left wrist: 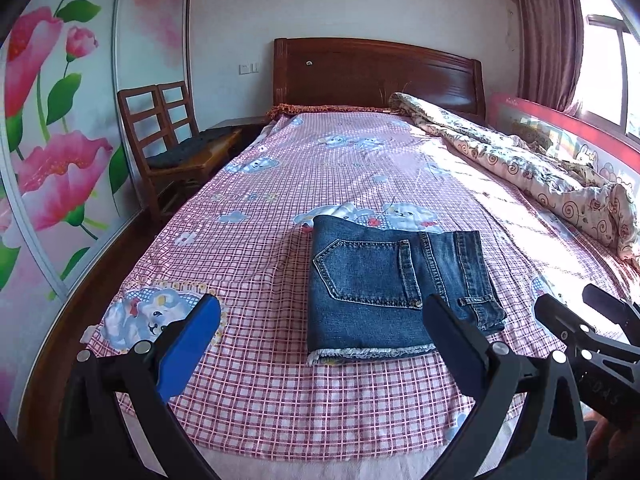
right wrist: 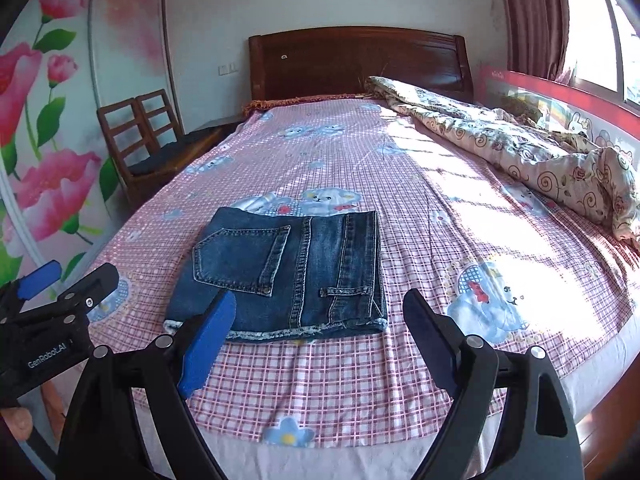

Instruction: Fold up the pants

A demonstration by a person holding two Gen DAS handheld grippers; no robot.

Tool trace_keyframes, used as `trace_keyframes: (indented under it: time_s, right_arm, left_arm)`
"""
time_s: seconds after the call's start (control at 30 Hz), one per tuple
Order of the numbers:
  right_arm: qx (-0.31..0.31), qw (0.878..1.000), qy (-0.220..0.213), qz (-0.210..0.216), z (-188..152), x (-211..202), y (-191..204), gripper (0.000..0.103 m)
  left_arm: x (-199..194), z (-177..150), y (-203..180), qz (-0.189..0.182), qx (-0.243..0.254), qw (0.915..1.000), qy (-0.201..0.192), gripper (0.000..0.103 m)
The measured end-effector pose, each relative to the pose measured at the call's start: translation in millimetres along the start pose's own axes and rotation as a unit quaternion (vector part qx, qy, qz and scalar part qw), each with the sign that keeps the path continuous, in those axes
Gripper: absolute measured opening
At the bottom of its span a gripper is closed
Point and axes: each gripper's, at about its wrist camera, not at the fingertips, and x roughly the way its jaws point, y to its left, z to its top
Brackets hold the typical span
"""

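Observation:
The blue denim pants (left wrist: 384, 288) lie folded into a compact rectangle on the pink checked bedsheet (left wrist: 260, 240), back pocket facing up and frayed hem toward me. In the right wrist view the same pants (right wrist: 288, 272) rest just beyond my fingers. My left gripper (left wrist: 320, 320) hovers open above the near edge of the bed, nothing between its blue pads. My right gripper (right wrist: 320, 316) is open too and holds nothing; it also shows at the right edge of the left wrist view (left wrist: 576, 312). The left gripper (right wrist: 68, 280) appears at the left of the right wrist view.
A rumpled floral quilt (left wrist: 520, 160) lies along the right side of the bed by the window. A wooden headboard (left wrist: 376, 72) stands at the far end. Two wooden chairs (left wrist: 168, 132) sit left of the bed, beside a flower-painted wardrobe (left wrist: 52, 152).

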Motion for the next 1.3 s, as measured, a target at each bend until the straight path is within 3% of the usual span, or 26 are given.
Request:
trace_keyframes:
  time_s: [0.43,0.97,1.3]
  right_arm:
    - [0.009,0.999,-0.045,0.010,-4.0,-8.4,3.1,0.085]
    - [0.008,0.999,-0.031,0.016,-3.5,-4.5,5.2,0.085]
    - [0.012,0.999,-0.038,0.013,-3.0,-6.4,3.5,0.085]
  left_arm:
    - [-10.5,-9.5,-2.8,0.000,0.013,0.9971,-0.075,0.101]
    - [-2.5,-3.6,-4.9,0.021,0.003,0.9994,-0.028,0.101]
    - [-6.8,-7.7,-2.0,0.008,0.002,0.9987,-0.050,0.101]
